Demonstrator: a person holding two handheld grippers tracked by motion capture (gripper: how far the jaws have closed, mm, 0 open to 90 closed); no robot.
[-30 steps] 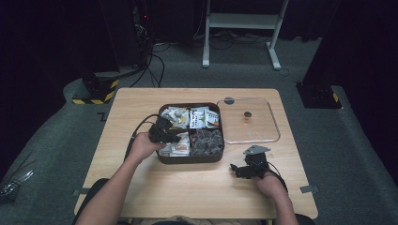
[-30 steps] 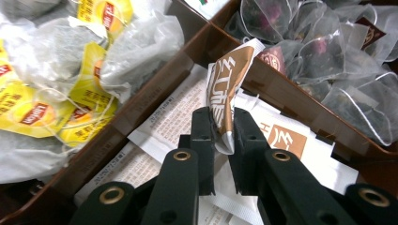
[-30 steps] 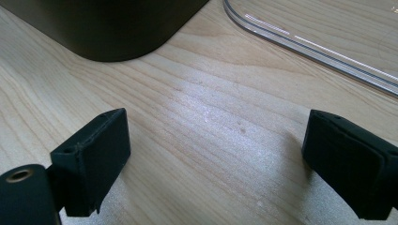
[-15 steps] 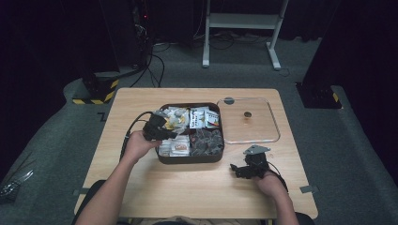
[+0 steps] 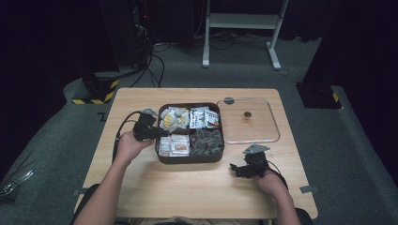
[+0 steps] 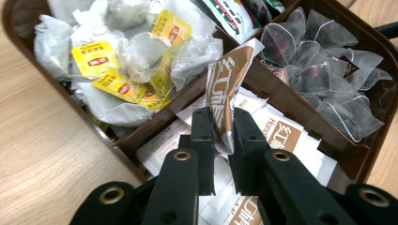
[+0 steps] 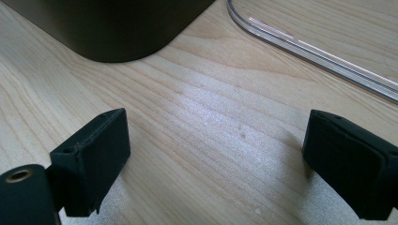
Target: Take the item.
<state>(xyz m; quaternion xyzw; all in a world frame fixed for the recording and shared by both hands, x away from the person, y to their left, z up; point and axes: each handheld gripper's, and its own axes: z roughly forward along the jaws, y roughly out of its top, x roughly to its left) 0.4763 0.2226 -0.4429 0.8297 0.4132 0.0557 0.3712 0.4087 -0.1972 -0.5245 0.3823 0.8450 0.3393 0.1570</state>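
A dark brown divided box (image 5: pixel 189 159) sits mid-table, holding tea bags and sachets. My left gripper (image 6: pixel 221 123) is shut on a brown-and-white sachet (image 6: pixel 226 82), which stands lifted over the compartment of like sachets (image 6: pixel 286 133); seen from above, that gripper (image 5: pixel 157 132) is at the box's left rim. White tea bags with yellow tags (image 6: pixel 117 61) fill the near-left compartment, and clear pyramid bags (image 6: pixel 324 61) fill another. My right gripper (image 7: pixel 216 164) rests open on bare wood by the box's corner (image 7: pixel 112 33); in the high view it (image 5: pixel 241 168) lies right of the box's front.
A clear lid (image 5: pixel 250 120) with a small knob lies flat to the right of the box; its edge (image 7: pixel 309 49) runs just ahead of my right gripper. Green-and-white packets (image 5: pixel 204 117) fill the back right compartment. Cables trail from both grippers.
My left gripper has drawn back to the left, from over the box's middle to its left rim, holding the sachet. The right gripper has stayed put.
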